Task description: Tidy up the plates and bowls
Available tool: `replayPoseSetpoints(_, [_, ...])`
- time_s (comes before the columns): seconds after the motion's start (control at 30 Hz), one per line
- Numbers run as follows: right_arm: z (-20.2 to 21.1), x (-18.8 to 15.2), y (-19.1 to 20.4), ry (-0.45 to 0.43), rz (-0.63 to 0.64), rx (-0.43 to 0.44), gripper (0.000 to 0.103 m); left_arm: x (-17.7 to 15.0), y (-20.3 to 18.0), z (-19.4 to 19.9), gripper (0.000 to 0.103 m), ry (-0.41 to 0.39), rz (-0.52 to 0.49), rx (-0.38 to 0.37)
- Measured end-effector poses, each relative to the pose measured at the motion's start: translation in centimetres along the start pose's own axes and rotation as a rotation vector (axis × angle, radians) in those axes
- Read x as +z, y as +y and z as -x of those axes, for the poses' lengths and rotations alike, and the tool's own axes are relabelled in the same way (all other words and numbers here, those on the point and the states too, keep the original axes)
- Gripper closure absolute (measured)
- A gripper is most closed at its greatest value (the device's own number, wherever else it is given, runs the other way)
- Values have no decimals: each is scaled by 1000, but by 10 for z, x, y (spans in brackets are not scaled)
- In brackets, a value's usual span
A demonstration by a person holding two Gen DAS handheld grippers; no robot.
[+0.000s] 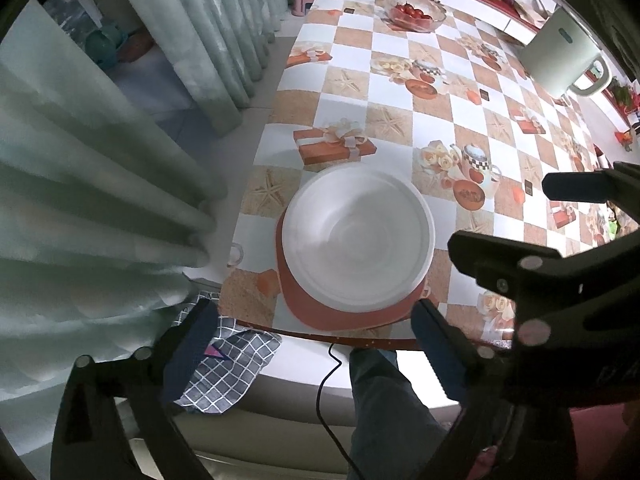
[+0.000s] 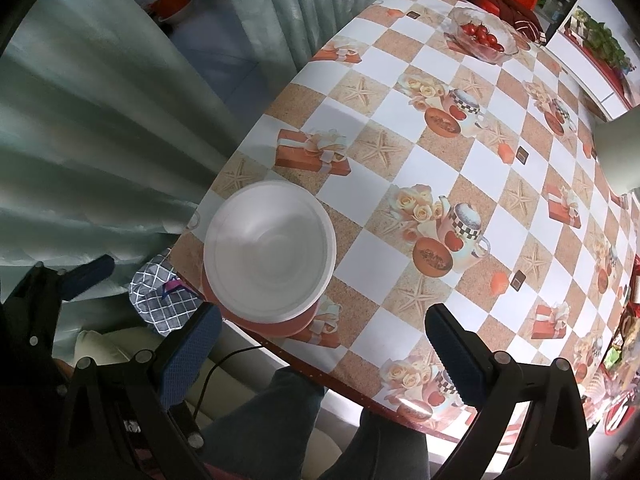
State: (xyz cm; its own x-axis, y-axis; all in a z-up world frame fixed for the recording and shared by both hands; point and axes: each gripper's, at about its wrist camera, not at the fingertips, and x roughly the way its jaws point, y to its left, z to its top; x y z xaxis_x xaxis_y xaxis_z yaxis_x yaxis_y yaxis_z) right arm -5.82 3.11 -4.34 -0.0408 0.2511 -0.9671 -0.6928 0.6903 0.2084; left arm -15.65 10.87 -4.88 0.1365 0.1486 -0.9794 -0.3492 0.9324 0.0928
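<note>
White bowl [image 1: 358, 236] sits mouth-up on a terracotta plate [image 1: 308, 308], near the table's [image 1: 432, 92] front edge, at about 6 o'clock on the checkered tablecloth [image 2: 440, 168]. Bowl is empty; inside looks clean. Bowl is round, so it has no long axis; its opening faces straight up. Plate lies flat beneath it, its rim showing past the bowl on the near side.

Glass dish [image 1: 415, 12] at the far end of the table, roughly 12 o'clock, well apart from the bowl, holds small red fruit, likely tomatoes [image 2: 482, 36].

Left gripper [image 1: 316, 316] hangs over the near rim of the stack, jaws spread wide, nothing between the pads; neither pad touches bowl or plate. Right gripper [image 2: 324, 332] is at about 3 o'clock from the bowl, jaws also apart, empty, over the table edge.

Checked cloth [image 1: 228, 368] lies below the table edge at 7 o'clock. Pale curtain [image 1: 100, 184] at 9 o'clock.
</note>
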Motion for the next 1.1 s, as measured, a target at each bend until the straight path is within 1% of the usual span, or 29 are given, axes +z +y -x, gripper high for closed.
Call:
replayPoseSetpoints(0.37, [-2, 0, 1, 9, 13, 9, 0, 3, -5, 4, 0, -20, -25, 8])
replayPoseSetpoints(1.1, [-5, 2, -1, 15, -7, 11, 0, 6, -10, 2, 0, -10, -45, 28])
